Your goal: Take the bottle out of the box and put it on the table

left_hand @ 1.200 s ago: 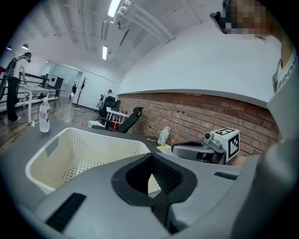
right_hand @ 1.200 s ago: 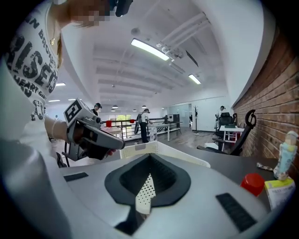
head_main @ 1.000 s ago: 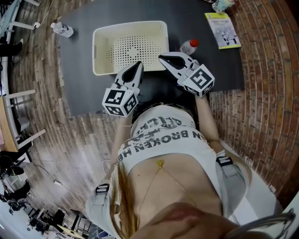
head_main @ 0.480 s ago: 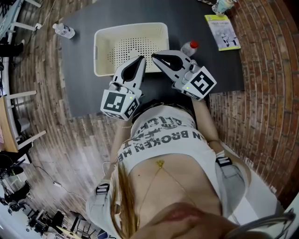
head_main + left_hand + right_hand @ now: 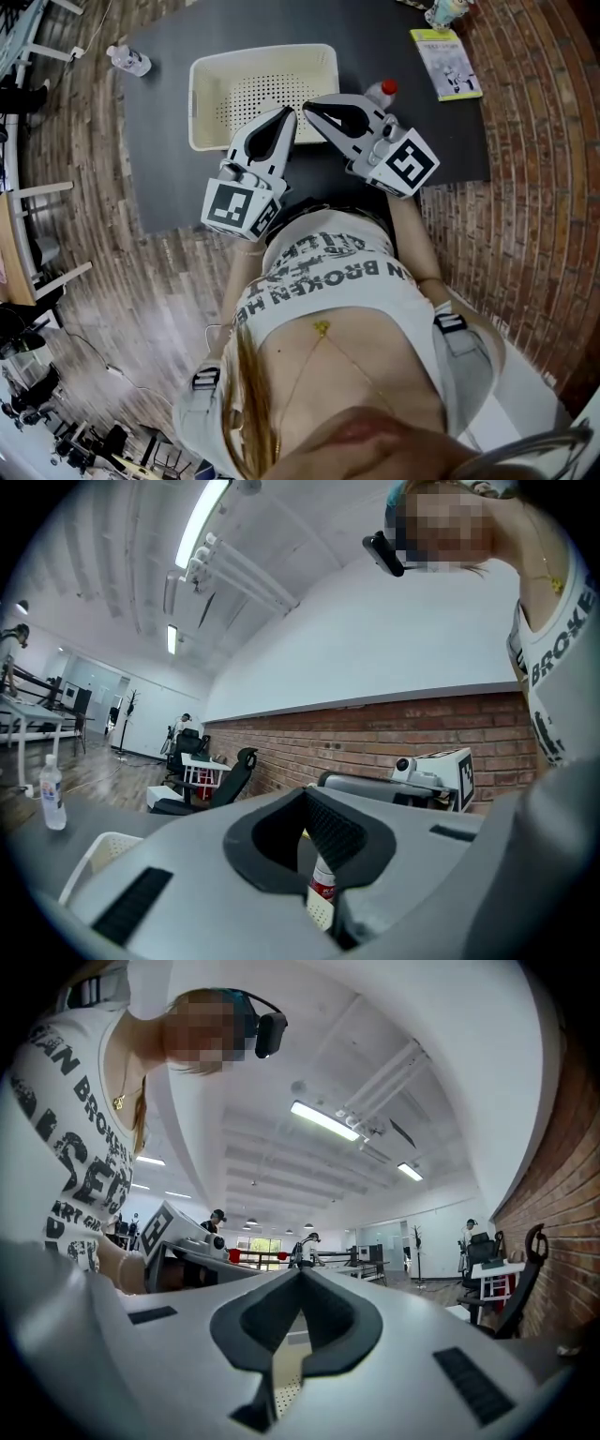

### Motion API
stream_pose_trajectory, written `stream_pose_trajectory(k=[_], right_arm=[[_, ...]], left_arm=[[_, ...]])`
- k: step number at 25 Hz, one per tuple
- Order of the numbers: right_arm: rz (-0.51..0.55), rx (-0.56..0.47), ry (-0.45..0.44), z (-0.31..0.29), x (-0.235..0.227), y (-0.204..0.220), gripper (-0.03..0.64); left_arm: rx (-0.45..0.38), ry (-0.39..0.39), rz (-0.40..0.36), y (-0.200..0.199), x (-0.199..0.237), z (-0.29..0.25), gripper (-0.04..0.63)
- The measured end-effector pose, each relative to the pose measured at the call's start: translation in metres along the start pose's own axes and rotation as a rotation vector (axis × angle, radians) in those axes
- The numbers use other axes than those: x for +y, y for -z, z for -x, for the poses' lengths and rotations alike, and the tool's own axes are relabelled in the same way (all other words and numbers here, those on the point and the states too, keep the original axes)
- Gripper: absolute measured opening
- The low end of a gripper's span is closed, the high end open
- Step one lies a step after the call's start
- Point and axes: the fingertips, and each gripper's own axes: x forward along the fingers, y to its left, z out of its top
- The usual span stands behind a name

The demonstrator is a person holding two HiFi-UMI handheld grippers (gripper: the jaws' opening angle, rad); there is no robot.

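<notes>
The cream perforated box [image 5: 208, 92] stands empty on the dark table [image 5: 159, 159]. A small bottle with a red cap [image 5: 380, 92] stands upright on the table just right of the box. My left gripper [image 5: 286, 112] is shut and empty over the box's near edge. My right gripper [image 5: 307, 105] is shut and empty too, its tip close beside the left one. In the left gripper view the jaws [image 5: 305, 792] meet, and the bottle [image 5: 322, 885] shows below them. In the right gripper view the shut gripper [image 5: 300, 1271] points over the box [image 5: 289, 1384].
A clear water bottle [image 5: 127, 61] lies at the table's far left corner. A booklet [image 5: 447, 61] rests at the far right. Wooden floor surrounds the table, with chairs and desks along a brick wall [image 5: 394, 738] beyond.
Both grippers have risen and shifted up the picture toward the box's near edge, their tips drawing closer together. Box and bottle have stayed put.
</notes>
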Motion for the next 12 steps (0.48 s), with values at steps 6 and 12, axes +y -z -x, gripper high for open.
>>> stream_pose_trajectory(k=[6,12], right_arm=[[-0.004,0.014,0.007,0.0023,0.0004,0.0035,0.008],[-0.014,0.022,0.025,0.0064,-0.0038,0.0051,0.008]], left_arm=[[0.003,-0.007,0.017,0.0027,-0.0009,0.0012,0.005],[0.007,-0.012,0.025,0.0043,0.0012,0.0026,0.005]])
